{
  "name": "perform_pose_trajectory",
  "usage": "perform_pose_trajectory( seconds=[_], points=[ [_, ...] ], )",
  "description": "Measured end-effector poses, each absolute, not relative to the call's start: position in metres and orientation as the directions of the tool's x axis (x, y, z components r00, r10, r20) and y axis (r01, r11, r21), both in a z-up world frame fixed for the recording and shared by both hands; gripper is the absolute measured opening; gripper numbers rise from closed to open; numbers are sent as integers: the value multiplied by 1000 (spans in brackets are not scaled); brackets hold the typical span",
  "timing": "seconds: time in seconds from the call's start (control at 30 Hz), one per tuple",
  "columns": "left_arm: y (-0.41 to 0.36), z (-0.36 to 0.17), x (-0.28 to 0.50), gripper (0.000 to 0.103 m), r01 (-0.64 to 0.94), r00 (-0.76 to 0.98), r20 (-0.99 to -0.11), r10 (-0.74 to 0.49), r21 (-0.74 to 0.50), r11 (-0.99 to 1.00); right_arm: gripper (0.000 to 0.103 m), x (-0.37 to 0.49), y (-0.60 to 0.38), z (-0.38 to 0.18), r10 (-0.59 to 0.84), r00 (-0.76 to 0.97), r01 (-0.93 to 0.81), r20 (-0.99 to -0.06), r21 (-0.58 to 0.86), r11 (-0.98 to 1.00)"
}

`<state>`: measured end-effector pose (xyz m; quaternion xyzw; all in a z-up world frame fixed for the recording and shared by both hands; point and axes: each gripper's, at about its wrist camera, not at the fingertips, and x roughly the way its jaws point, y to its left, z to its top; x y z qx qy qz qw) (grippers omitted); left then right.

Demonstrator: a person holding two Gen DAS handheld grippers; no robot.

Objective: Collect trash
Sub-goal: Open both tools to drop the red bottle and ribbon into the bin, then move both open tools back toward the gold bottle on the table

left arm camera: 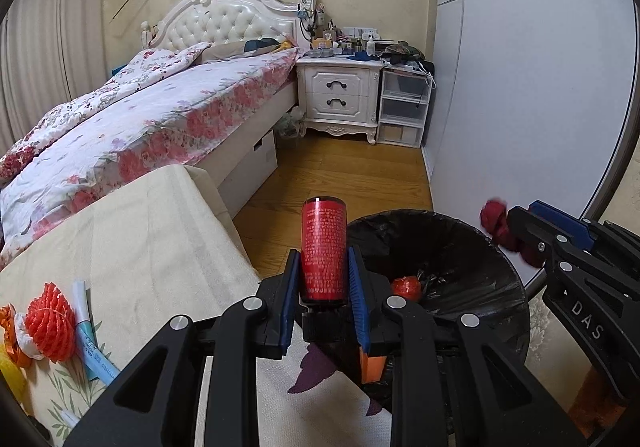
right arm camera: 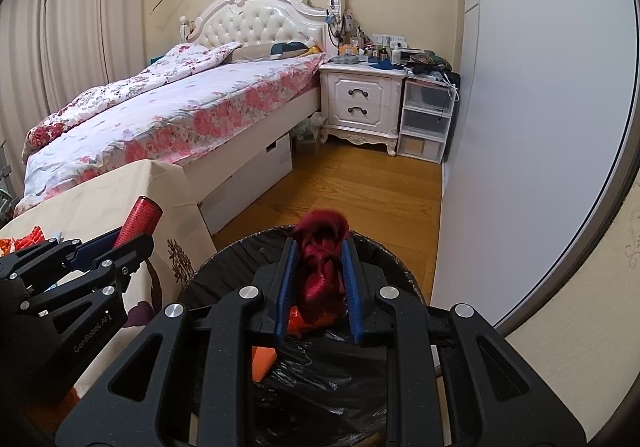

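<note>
Two tools carried trash to a black-lined bin beside a bed.

A bed with a floral pink-and-white cover [left arm camera: 152, 115] filled the left of the room, a cream-clothed desk [left arm camera: 132, 231] at its foot. The round bin lined with a black plastic bag [left arm camera: 492, 275] stood just beside the desk. The left tool [left arm camera: 323, 279] gripped an upright red cylindrical can with printed text [left arm camera: 323, 247] near the bin's rim. The right tool [right arm camera: 319, 279], its blue pads narrow, had a crumpled dark-red cloth wad [right arm camera: 322, 267] between them above the bin. An orange mesh foam net [left arm camera: 50, 321] lay on the desk.
</note>
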<state>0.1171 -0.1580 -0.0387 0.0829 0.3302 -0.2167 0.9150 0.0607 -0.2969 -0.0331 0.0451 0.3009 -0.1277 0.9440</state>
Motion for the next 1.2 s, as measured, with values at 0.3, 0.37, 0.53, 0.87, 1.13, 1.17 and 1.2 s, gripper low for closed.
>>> perform_pose_trajectory(
  seconds=[0.3, 0.37, 0.53, 0.87, 1.13, 1.17, 1.2],
  points=[
    [-156, -43, 122, 58, 413, 697, -642, -318, -3, 911, 49, 58, -301, -31, -237, 792, 293, -563, 10, 956],
    [-154, -42, 123, 62, 404, 701, -641, -314, -6, 915, 52, 57, -302, -31, -243, 792, 300, -560, 11, 954],
    [-151, -39, 122, 69, 394, 710, -632, -310, -8, 919, 56, 57, -303, -31, -251, 790, 308, -560, 9, 951],
    [-129, -33, 115, 72, 360, 717, -636, -286, -13, 933, 67, 56, -300, -28, -240, 792, 291, -562, 2, 957],
    [-99, -32, 104, 72, 306, 720, -651, -239, -11, 952, 67, 58, -281, -26, -202, 795, 252, -572, 8, 968],
    [-95, -32, 103, 72, 298, 722, -652, -233, -11, 955, 67, 58, -279, -25, -198, 795, 246, -573, 7, 969],
    [-90, -31, 101, 72, 290, 723, -652, -227, -12, 957, 67, 58, -276, -25, -193, 796, 240, -574, 6, 971]
  ],
)
